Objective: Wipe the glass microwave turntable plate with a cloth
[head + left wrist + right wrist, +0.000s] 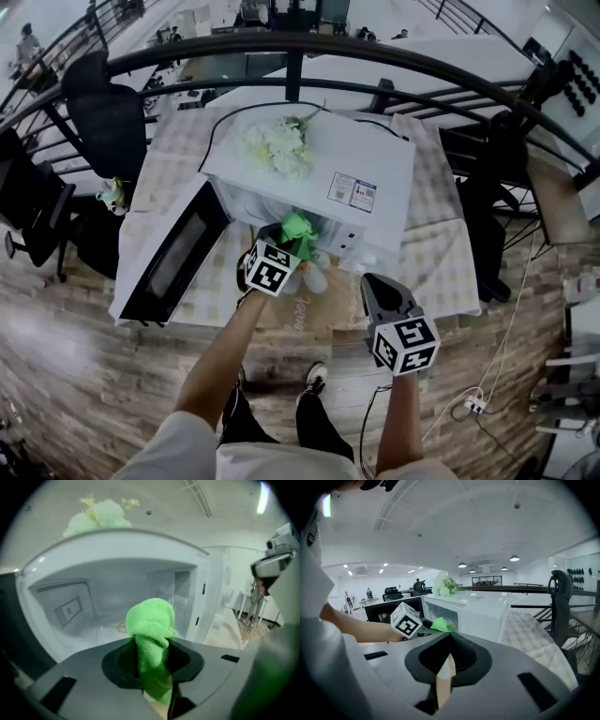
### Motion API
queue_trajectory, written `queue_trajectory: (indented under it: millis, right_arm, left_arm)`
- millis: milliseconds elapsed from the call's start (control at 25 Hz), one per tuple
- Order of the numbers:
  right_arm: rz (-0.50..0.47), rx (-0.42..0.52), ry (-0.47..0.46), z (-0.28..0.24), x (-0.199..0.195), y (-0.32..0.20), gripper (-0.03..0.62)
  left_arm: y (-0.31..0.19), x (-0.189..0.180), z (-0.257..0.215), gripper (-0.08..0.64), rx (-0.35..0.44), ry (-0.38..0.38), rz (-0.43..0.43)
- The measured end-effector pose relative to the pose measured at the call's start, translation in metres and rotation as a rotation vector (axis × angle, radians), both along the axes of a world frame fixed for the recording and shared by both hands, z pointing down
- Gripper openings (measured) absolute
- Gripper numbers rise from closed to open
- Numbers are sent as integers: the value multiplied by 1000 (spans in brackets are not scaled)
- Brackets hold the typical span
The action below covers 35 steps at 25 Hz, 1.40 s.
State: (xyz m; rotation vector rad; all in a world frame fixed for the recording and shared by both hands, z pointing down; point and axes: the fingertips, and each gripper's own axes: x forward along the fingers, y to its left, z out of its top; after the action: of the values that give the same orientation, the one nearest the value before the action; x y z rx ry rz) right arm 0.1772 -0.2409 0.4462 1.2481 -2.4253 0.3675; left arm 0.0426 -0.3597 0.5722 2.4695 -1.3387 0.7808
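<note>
Left gripper (152,665), jaws clamped on the cloth (150,620), points into the open microwave (140,550), where the plate (101,631) seems to lie just ahead and below, nearer it than the right gripper (444,663), jaws together on nothing.

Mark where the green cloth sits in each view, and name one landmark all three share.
Head view: green cloth at centre, at the open microwave's mouth, beyond a marker cube.
Left gripper view: centre, clamped upright in the left claw.
Right gripper view: small, left of centre, beside that cube.
Shared landmark: white flowers on the microwave, also seen at and.
</note>
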Motion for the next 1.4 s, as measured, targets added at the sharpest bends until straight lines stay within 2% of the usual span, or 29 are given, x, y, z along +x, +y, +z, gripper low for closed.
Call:
queue_trajectory:
  millis: [160, 360, 560, 840, 960, 1160, 1400]
  right_arm:
    - [-11, 64, 3, -48, -3, -3, 14]
    - [-28, 183, 26, -115, -17, -4, 14]
    - [-26, 283, 59, -161, -38, -5, 13]
    - [-56, 380, 102, -203, -80, 6, 12]
    - [-77, 413, 99, -217, -96, 12, 12]
    - [-100, 420, 39, -234, -110, 21, 12]
    - [-110, 435, 64, -237, -121, 17, 12]
  left_arm:
    - [41, -34, -44, 129, 19, 59, -93]
    - [76, -83, -122, 129, 126, 110, -180]
    - [99, -117, -198, 130, 256, 122, -166]
    - [125, -147, -267, 130, 390, 134, -133]
    - [134, -159, -286, 130, 423, 154, -137]
    - [147, -173, -305, 132, 480, 72, -137]
    - [148, -181, -316, 132, 495, 56, -132]
